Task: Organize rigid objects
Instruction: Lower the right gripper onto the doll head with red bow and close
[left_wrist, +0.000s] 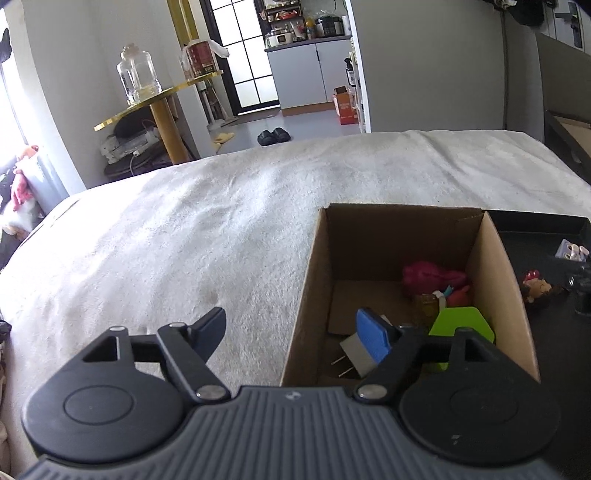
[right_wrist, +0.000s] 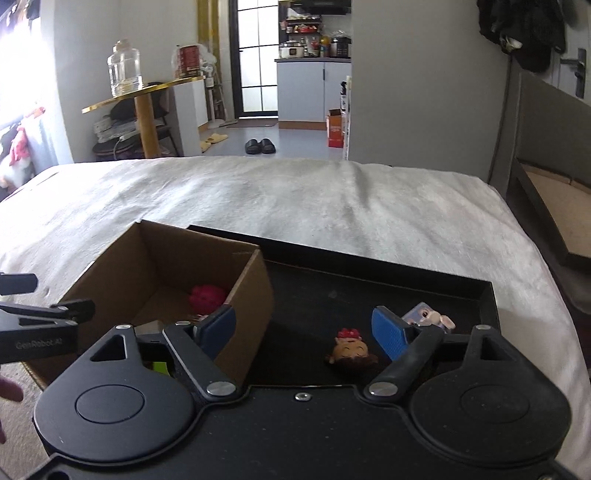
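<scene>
Inside cardboard box (left_wrist: 491, 258), white plug (left_wrist: 354, 354) in left view only, both jaws released, empty.

"GenRobot.AI" stands in pale letters on the left tool (right_wrist: 40, 332); no other text is legible.

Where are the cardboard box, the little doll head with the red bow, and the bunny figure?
cardboard box (right_wrist: 255, 295): right wrist view, its right outer wall.
doll head (right_wrist: 351, 350): right wrist view, the face.
bunny figure (right_wrist: 434, 317): right wrist view, its pale head.
</scene>
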